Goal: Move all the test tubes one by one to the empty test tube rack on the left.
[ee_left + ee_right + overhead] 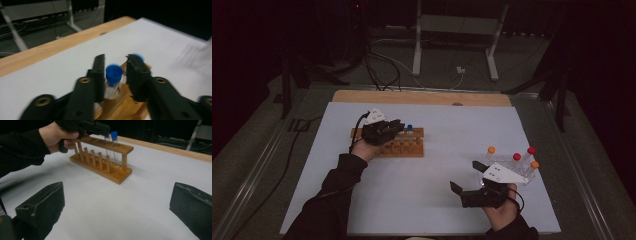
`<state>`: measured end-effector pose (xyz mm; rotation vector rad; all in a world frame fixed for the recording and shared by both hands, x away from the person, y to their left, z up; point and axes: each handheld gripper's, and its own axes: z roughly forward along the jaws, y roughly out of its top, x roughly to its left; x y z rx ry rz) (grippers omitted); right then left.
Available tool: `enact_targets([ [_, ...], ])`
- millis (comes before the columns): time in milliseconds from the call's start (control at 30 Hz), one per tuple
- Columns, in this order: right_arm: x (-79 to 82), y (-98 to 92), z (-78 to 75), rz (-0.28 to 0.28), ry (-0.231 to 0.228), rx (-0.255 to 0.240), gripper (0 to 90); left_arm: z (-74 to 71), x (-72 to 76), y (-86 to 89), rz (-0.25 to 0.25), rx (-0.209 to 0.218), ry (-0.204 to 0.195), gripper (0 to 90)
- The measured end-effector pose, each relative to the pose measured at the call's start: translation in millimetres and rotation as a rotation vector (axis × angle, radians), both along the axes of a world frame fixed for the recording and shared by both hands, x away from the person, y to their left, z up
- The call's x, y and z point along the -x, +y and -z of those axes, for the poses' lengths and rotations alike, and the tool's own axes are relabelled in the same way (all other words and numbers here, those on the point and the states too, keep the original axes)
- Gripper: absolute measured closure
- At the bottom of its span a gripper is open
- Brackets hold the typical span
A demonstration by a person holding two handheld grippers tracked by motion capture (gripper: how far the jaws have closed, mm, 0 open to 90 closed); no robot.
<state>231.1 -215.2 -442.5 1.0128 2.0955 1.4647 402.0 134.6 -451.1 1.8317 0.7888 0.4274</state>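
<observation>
Two blue-capped tubes (112, 143) in the rack (404, 142), left tool (115, 68) slack around one with pads just off it, right tool (117, 207) wide open and empty, four loose tubes (517, 161) on the counter (412, 200) left to rack.

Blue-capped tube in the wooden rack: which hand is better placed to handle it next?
Left. Its tongs straddle the blue-capped tube standing in the wooden rack; the right tongs hang open, well away from the rack.
</observation>
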Motion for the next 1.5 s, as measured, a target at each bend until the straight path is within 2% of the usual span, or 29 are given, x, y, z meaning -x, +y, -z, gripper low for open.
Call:
enact_targets([
  [100,-0.2,-2.3,-1.5,0.006,-0.007,-0.005,0.0,-8.4,7.1,4.5,0.013,0.024,-0.03,59.5],
  [267,-0.8,-6.6,-6.0,0.013,-0.021,-0.002,0.0,-20.6,22.6,9.5,0.051,0.039,-0.034,43.4],
  [367,-1.1,-11.5,-10.4,0.021,-0.032,-0.004,0.0,-23.2,34.6,11.3,0.081,0.048,-0.031,39.0],
  [733,1.9,-38.6,-28.7,0.103,-0.076,0.02,0.0,-16.8,72.5,10.3,0.162,0.065,0.007,26.2],
  [800,1.8,-44.3,-30.2,0.122,-0.078,0.033,0.0,-15.0,79.2,8.1,0.19,0.084,0.023,23.9],
  [867,1.8,-50.0,-30.3,0.135,-0.083,0.043,0.0,-14.0,85.5,4.2,0.214,0.084,0.021,18.2],
  [933,1.8,-55.2,-29.4,0.155,-0.083,0.053,0.0,-13.0,91.2,0.2,0.239,0.083,0.019,16.2],
  [1067,4.3,-67.6,-27.9,0.204,-0.069,0.06,0.0,-10.3,97.2,-4.4,0.298,0.085,0.023,8.4],
  [1167,6.0,-79.0,-27.1,0.237,-0.04,0.032,0.0,-7.4,98.2,-5.7,0.327,0.087,0.026,3.6],
  [1233,7.6,-86.8,-25.5,0.265,-0.035,0.022,0.0,-5.8,98.5,-5.6,0.333,0.084,0.026,2.1],
  [1333,11.0,-96.7,-21.8,0.319,-0.05,0.049,0.0,-3.9,98.7,-5.1,0.343,0.087,0.026,1.2],
  [1400,13.3,-104.2,-20.3,0.349,-0.05,0.039,0.0,-3.3,98.1,-5.0,0.346,0.085,0.032,1.2],
  [1500,16.1,-115.1,-17.4,0.408,-0.041,0.05,0.0,-2.4,98.3,-5.7,0.351,0.08,0.033,1.2],
])
